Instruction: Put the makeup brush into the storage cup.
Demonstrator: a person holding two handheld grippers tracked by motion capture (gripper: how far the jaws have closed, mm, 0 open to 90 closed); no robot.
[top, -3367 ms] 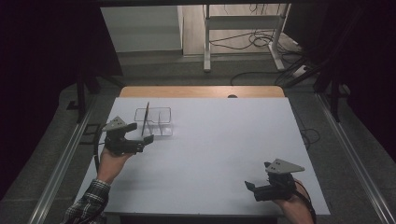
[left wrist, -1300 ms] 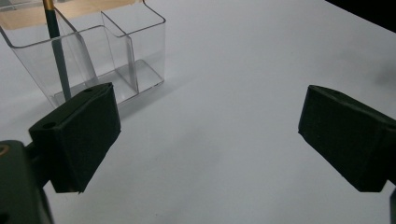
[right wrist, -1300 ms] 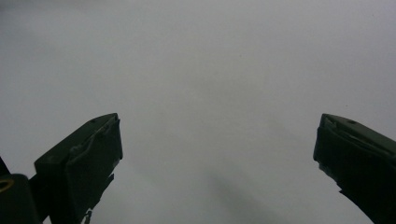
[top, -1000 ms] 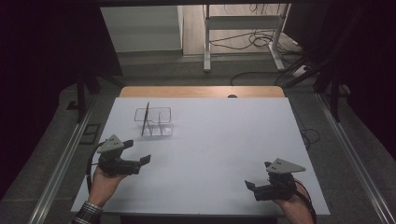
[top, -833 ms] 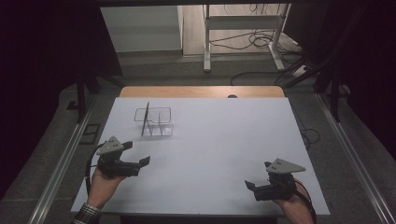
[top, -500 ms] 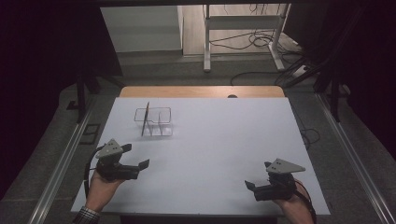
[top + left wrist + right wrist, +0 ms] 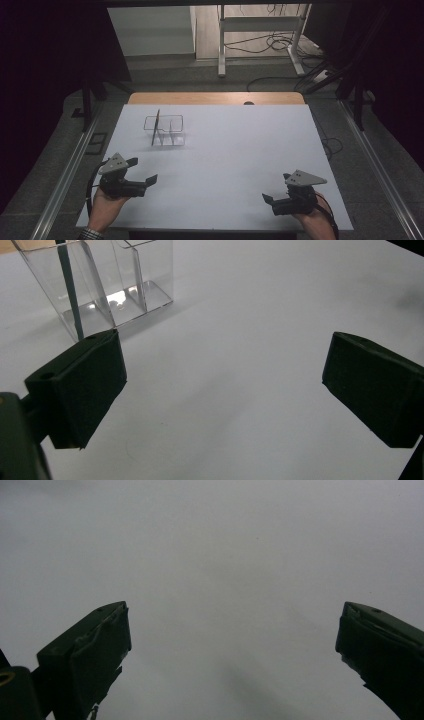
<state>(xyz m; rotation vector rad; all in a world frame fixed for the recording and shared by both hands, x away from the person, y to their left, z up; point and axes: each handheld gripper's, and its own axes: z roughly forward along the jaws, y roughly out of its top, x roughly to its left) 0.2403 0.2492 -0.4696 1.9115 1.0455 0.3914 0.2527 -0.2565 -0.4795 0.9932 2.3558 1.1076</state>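
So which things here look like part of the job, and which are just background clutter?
Likely part of the job:
- clear compartment holder on the white table
- thin dark stick standing in it
- left gripper, open
- right gripper, open

Just lying about:
- cables on the floor
- metal stand beyond the table

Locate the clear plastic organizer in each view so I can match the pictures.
High view: clear organizer at the table's far left, beyond the left tongs.
Left gripper view: top left, above the left jaw.
Right gripper view: not in it.
Shared landmark: the thin dark stick standing in it.
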